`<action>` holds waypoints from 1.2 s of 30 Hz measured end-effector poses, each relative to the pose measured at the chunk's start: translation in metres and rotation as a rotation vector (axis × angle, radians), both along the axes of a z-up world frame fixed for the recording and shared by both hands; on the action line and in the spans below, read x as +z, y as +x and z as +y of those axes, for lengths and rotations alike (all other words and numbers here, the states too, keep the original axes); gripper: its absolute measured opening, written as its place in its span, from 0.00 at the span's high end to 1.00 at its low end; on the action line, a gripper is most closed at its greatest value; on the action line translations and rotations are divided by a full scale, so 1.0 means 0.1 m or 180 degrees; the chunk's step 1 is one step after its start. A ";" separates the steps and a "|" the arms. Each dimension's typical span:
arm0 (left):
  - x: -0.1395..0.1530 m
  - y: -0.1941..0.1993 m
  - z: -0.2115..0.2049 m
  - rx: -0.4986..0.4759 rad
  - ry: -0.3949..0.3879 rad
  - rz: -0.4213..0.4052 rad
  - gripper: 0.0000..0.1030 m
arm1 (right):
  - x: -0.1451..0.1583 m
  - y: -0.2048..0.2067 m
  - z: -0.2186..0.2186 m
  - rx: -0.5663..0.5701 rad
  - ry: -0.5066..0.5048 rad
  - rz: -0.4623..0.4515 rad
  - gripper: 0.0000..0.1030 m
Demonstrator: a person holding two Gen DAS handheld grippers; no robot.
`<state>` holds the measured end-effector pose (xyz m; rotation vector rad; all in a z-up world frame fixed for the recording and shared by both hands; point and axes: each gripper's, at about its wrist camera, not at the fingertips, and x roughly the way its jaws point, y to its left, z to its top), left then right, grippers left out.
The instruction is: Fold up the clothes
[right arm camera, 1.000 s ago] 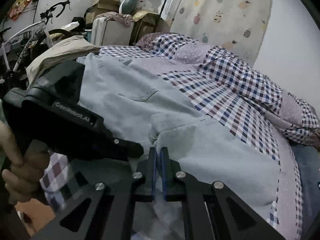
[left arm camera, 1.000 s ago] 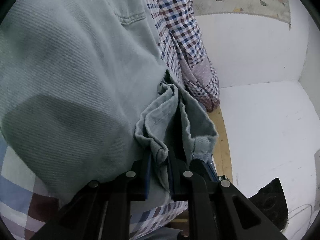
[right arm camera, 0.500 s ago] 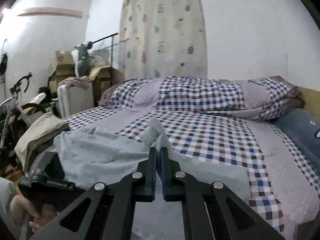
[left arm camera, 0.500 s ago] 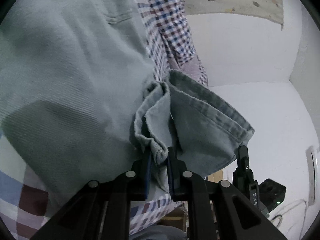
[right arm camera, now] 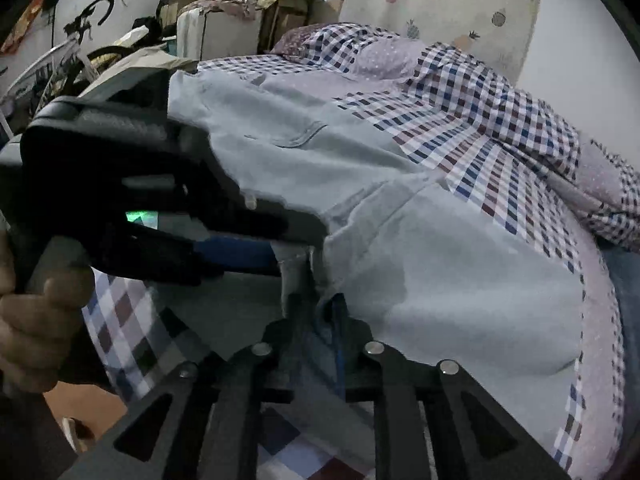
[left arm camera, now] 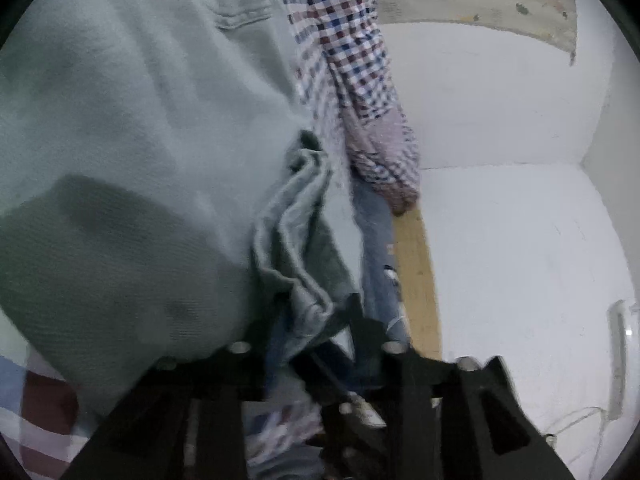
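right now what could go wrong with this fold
1. Both grippers look open: the left gripper has the bunched hem loose between its jaws, so the hem may slip and the fold be lost.
2. The right gripper sits right beside the left one on the same edge, so they could collide or pinch each other.
3. The pale shirt lies near the bed's edge and could slide off.
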<state>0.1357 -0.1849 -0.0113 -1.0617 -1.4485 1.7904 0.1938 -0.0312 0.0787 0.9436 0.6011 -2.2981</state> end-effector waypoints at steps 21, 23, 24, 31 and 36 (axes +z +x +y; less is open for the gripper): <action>0.20 -0.39 0.21 -0.0309 -0.0223 -0.0081 0.74 | 0.25 0.29 0.06 -0.0247 -0.0002 0.0527 0.25; 0.20 -0.40 0.17 -0.0318 -0.0092 -0.0110 0.78 | 0.17 0.30 -0.08 -0.0247 0.0276 0.0793 0.25; 0.22 -0.39 0.15 -0.0329 -0.0039 -0.0081 0.79 | 0.11 0.28 -0.14 -0.0242 0.0404 0.0875 0.25; 0.43 -0.47 0.00 -0.0308 0.0192 0.0192 0.78 | 0.00 0.02 -0.29 -0.0447 0.0669 0.1013 0.94; 0.30 -0.57 -0.23 0.0066 0.0464 -0.0065 0.26 | 0.44 -0.13 0.06 -0.0791 0.0063 0.0918 0.93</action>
